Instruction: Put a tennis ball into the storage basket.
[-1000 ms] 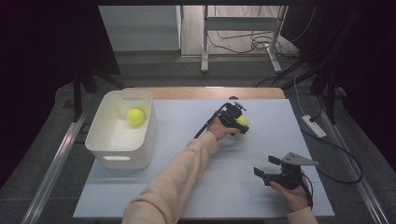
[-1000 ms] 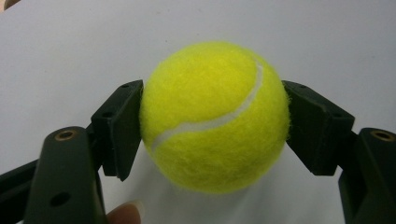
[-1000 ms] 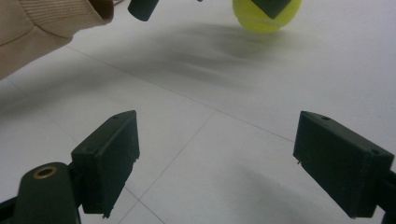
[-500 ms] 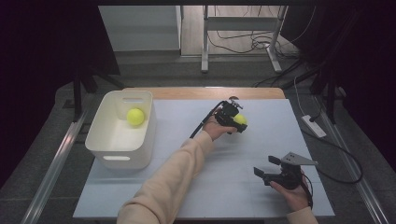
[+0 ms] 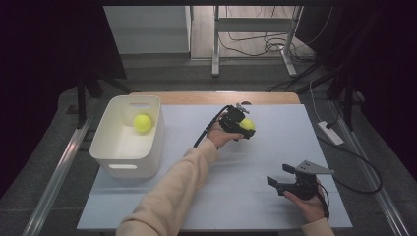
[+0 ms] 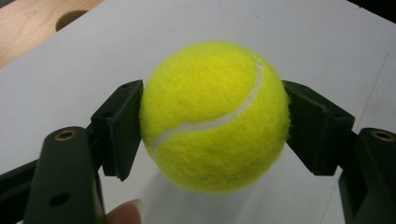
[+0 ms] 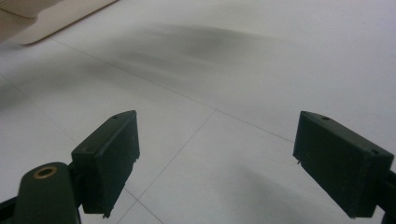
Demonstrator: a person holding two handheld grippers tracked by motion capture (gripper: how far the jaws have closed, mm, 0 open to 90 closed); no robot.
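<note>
The left forearm, in a pale peach sleeve (image 5: 169, 191), reaches diagonally from the bottom edge of the high view up toward the middle of the bench (image 5: 255, 196), which is covered by a white sheet with a strip of bare wood along its far edge. The left hand (image 5: 220, 135) wraps the body of the left hand-held gripper (image 5: 246, 129), whose black cable loops back along the wrist. Its two jaws are clamped on a yellow-green tennis ball (image 5: 247, 124); in the left gripper view the tennis ball (image 6: 214, 116) sits squarely between the pads, touching both, with its white seam curving across the front and a fingertip showing at the bottom edge. A soft shadow lies on the sheet beneath the ball, though whether it is clear of the surface cannot be told for sure. The right hand (image 5: 305, 206) rests low near the bench's front right corner, holding the right hand-held gripper (image 5: 279, 177) pointed leftward with a grey three-cornered plate on top; in the right gripper view its jaws stand wide apart over bare white sheet, gripping nothing. At the left side of the bench stands a white plastic bin (image 5: 118, 162) with a cut-out handle, and a second tennis ball (image 5: 142, 123) lies inside it near the far wall.
</note>
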